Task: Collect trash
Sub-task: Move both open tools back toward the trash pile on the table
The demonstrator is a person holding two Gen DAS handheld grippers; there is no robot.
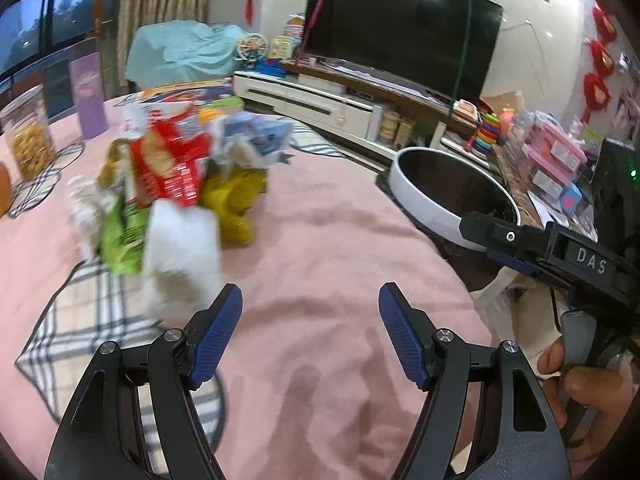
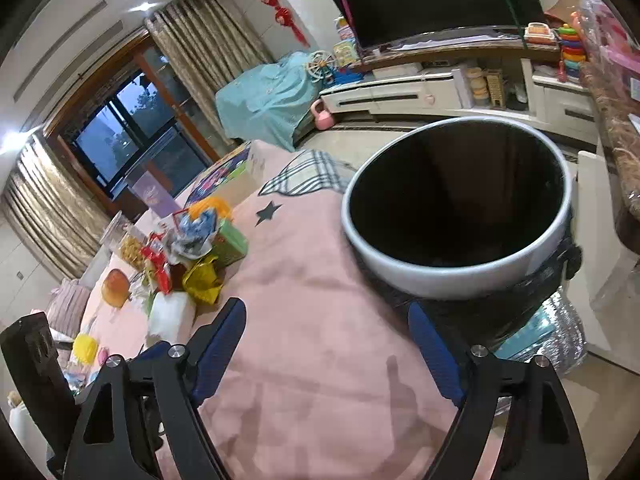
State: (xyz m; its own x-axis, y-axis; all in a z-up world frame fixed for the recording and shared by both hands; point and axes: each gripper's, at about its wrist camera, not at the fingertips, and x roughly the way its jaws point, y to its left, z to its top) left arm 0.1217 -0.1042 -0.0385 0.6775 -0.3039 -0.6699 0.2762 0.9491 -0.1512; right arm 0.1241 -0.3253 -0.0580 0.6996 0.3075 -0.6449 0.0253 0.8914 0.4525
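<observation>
A heap of trash lies on the pink tablecloth (image 1: 340, 240): a red wrapper (image 1: 172, 164), a green packet (image 1: 122, 240), a yellow bag (image 1: 236, 204) and crumpled white paper (image 1: 180, 252). My left gripper (image 1: 310, 300) is open over bare cloth, its left finger close to the white paper, nothing between the jaws. The white-rimmed bin (image 1: 452, 196) with a black inside stands off the table's right edge. In the right wrist view my right gripper (image 2: 326, 312) is open and empty, low over the pink tablecloth (image 2: 312, 300), just before the bin (image 2: 460, 200). The trash heap (image 2: 188, 256) lies to its left.
A clear jar of snacks (image 1: 30, 132), a purple box (image 1: 88, 92) and a colourful flat box (image 1: 188, 94) stand at the table's far side. An orange fruit (image 2: 114, 288) and a yellow object (image 2: 84, 348) lie at the left. A TV (image 1: 400, 28) and toy-filled cabinets stand beyond.
</observation>
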